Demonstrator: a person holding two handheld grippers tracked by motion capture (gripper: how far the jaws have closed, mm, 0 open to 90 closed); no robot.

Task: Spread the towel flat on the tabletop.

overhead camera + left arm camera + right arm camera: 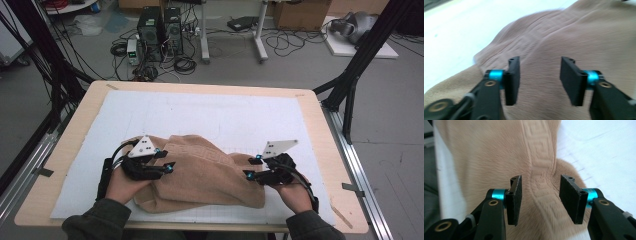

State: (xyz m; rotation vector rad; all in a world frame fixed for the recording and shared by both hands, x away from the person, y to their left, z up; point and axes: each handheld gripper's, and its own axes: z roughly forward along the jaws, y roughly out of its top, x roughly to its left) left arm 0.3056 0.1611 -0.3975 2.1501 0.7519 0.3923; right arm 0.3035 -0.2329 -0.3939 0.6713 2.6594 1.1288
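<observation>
over the tan towel [210, 172], both fingers [512, 80] part-open, gripping nothing

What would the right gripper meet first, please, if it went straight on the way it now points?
Most likely the tan towel: the right gripper stands open just above its patterned border band, which runs between the jaws. Depth is hard to judge.

High view: above table [75, 130], facing forward-down. Claw views: close, slightly blurred, both share tan towel [205, 175].

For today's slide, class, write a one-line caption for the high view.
Two open hand-held grippers, left and right, over a crumpled tan towel on a white mat.
</observation>
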